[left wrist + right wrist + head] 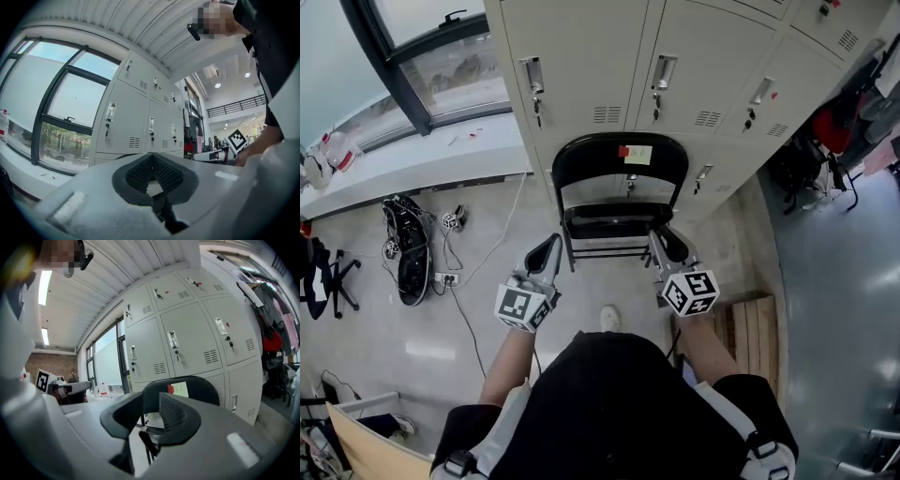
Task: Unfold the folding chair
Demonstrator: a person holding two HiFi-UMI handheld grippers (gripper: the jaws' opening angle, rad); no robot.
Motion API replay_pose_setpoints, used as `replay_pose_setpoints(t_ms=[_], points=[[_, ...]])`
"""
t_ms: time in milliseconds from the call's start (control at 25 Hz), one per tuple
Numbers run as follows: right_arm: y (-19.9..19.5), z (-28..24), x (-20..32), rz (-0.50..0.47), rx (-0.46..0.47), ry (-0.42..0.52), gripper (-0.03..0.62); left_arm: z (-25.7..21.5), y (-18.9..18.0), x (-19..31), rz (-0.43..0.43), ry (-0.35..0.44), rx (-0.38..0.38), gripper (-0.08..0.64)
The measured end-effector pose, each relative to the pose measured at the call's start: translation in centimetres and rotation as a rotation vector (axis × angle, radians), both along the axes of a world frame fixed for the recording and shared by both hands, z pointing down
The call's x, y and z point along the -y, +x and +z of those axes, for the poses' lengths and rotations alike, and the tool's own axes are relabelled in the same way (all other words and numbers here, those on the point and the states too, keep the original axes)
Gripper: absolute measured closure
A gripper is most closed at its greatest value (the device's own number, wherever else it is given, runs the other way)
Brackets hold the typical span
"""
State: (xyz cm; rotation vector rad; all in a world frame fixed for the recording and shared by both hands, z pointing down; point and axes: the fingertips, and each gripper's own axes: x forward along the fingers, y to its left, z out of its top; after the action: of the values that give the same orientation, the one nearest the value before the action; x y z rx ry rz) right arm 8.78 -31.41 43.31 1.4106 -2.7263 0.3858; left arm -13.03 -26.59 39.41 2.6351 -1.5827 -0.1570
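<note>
The folding chair (617,148) stands on the floor (487,262) straight ahead of the person, its back up against the grey lockers (600,66) on the far side, a pale note (637,155) stuck on its curved backrest. Its frame rises upright, and the seat (614,222) runs left to right, its front edge turned toward the person. From this steep angle I cannot tell whether the seat is pushed fully down. Both grippers are held out about level and point at the chair from the near side, one to each flank. The left gripper (546,255) has its jaws pressed together with nothing in them and sits just outside the chair's left legs, clear of the frame. The right gripper (667,242) has its jaws a little apart and holds nothing. Its own view shows the backrest and the seat edge through the gap, well beyond the pads. This one is the nearer of the two: in the head view its tip lies just beside the seat's right front corner, though contact does not show. The coming move seems to turn on that corner — the seat lies ahead and slightly to the left of the right gripper, so a short reach to the far left would bring the parted jaws onto the seat edge, across its long side.
</note>
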Motion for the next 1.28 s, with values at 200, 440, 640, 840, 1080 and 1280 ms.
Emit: replay_pose_setpoints(t_ms=[200,440,640,840,1080,1280], points=[[-0.5,1.4,3.0,-0.005,-0.033,-0.035,0.486,1.1,0.2,2.6,-0.014,-0.032,0.000,0.560],[-3.1,4.4,5.6,-0.114,-0.069,-0.088,0.485,2.9,-0.4,5.5,-0.049,-0.073,0.026,0.560],[-3.5,8.3,7.1,-0.183,-0.123,-0.183,0.468,4.7,-0.7,8.0,-0.058,-0.101,0.066,0.560],[-6.1,11.5,8.8,-0.284,-0.240,-0.204,0.430,6.0,-1.6,9.4,-0.057,-0.129,0.032,0.560],[-8.0,15.5,10.4,-0.359,-0.348,-0.267,0.416,7.5,-3.2,13.0,-0.036,-0.141,0.066,0.560],[-9.9,18.4,10.7,-0.451,-0.491,-0.214,0.385,9.0,-3.7,15.1,-0.030,-0.203,0.089,0.551]])
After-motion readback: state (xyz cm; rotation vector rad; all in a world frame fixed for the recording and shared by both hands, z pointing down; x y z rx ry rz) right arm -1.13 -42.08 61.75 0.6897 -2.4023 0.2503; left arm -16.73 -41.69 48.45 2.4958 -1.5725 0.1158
